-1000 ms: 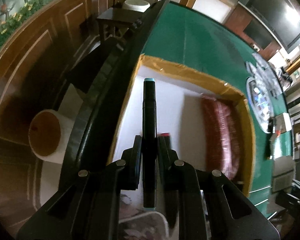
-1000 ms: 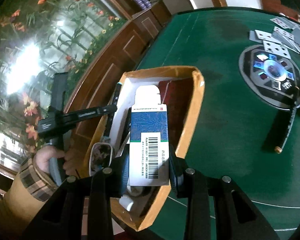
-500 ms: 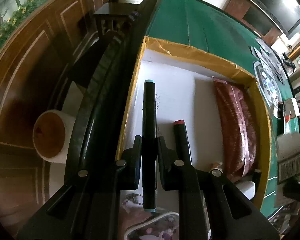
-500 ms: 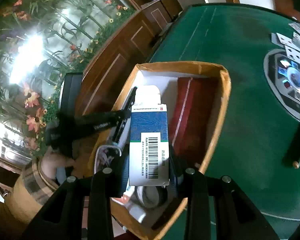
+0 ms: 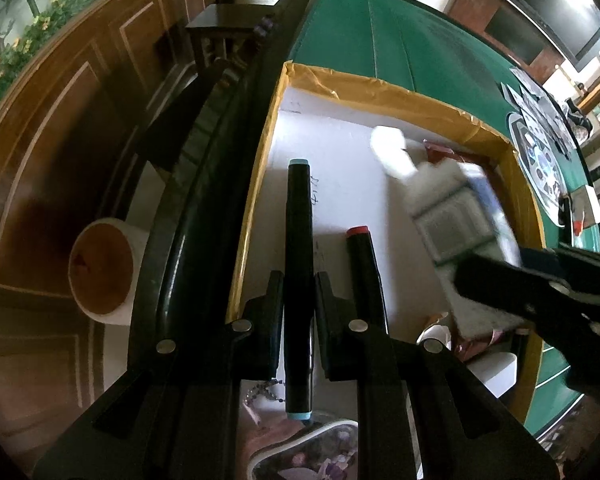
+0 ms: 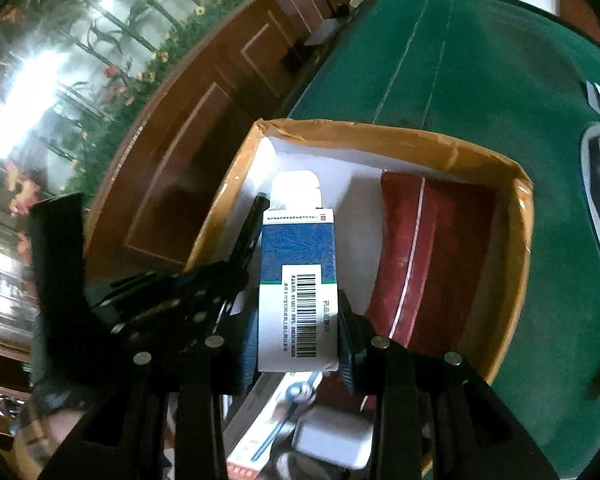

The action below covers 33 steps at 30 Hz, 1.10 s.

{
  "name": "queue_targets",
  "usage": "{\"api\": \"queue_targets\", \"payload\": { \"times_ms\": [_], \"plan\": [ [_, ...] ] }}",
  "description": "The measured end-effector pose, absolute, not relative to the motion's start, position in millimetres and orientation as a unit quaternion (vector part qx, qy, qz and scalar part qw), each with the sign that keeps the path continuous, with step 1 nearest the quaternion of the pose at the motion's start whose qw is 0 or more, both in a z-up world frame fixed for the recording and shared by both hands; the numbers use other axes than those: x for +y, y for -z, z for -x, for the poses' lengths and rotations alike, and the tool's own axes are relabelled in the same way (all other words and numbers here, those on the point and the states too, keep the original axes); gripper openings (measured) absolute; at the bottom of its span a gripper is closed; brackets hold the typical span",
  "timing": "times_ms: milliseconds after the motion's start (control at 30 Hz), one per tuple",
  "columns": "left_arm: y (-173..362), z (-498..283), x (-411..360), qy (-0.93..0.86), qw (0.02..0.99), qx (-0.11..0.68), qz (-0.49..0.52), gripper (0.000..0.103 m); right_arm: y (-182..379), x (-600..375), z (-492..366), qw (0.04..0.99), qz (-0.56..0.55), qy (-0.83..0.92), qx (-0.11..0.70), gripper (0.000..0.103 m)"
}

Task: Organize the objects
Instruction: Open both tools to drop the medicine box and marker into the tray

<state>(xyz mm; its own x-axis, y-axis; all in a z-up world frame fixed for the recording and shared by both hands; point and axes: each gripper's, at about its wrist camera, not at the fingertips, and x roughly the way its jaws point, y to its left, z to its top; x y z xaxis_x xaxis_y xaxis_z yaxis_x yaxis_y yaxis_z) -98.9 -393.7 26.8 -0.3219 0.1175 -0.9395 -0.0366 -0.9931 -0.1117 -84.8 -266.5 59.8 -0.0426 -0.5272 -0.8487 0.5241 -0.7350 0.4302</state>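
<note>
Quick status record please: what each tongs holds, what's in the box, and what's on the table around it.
left tongs: shut on a black marker with teal ends, over the left side of the box
right tongs: shut on a blue and white carton with a barcode, over the box
box: open cardboard box, white inside, on the green table
in box: red-capped marker lying beside the held marker; dark red packet along the right side
table, right of box: playing cards

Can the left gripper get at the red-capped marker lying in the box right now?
Probably not: the left gripper is shut on the teal-capped marker. The red-capped marker lies uncovered just beside it in the box.
</note>
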Motion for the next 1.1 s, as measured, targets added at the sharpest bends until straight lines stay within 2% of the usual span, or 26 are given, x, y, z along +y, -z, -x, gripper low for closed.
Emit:
{"api": "queue_targets", "payload": {
  "times_ms": [167,367,400,433,500,600,667,700,733,800,1000,1100],
  "plan": [
    [-26,99,-393,-0.812,0.048,-0.042,0.581,0.015,-45,-280,88,0.355,-0.59,0.725,0.034,0.033],
    [-25,100,-389,-0.812,0.047,-0.048,0.579,0.015,-33,-277,87,0.362,-0.597,0.715,0.04,0.034],
    [-25,100,-390,-0.812,0.047,-0.052,0.579,0.015,-35,-276,87,0.363,-0.597,0.714,0.04,0.04],
    [-25,101,-390,-0.811,0.046,-0.058,0.58,0.015,-39,-274,86,0.368,-0.595,0.714,0.036,0.052],
    [-28,99,-393,-0.815,0.043,-0.072,0.574,0.015,-50,-268,82,0.373,-0.58,0.723,0.031,0.062],
    [-37,93,-400,-0.819,0.043,-0.102,0.563,0.026,-82,-241,71,0.387,-0.551,0.739,0.024,0.065],
    [-50,89,-401,-0.828,0.035,-0.122,0.547,0.04,-102,-214,64,0.39,-0.544,0.743,0.009,0.072],
    [-55,87,-400,-0.832,0.035,-0.127,0.539,0.052,-113,-194,62,0.388,-0.533,0.751,0.002,0.078],
    [-61,87,-398,-0.836,0.037,-0.134,0.531,0.058,-123,-177,61,0.383,-0.519,0.764,-0.002,0.079],
    [-71,88,-390,-0.842,0.038,-0.144,0.519,0.061,-136,-149,62,0.359,-0.497,0.79,-0.006,0.079],
    [-88,101,-346,-0.831,0.08,-0.145,0.531,0.062,-136,-77,78,0.28,-0.495,0.819,-0.074,0.08],
    [-93,101,-324,-0.825,0.107,-0.144,0.536,0.07,-131,-49,81,0.249,-0.5,0.825,-0.088,0.081]
  ]
}}
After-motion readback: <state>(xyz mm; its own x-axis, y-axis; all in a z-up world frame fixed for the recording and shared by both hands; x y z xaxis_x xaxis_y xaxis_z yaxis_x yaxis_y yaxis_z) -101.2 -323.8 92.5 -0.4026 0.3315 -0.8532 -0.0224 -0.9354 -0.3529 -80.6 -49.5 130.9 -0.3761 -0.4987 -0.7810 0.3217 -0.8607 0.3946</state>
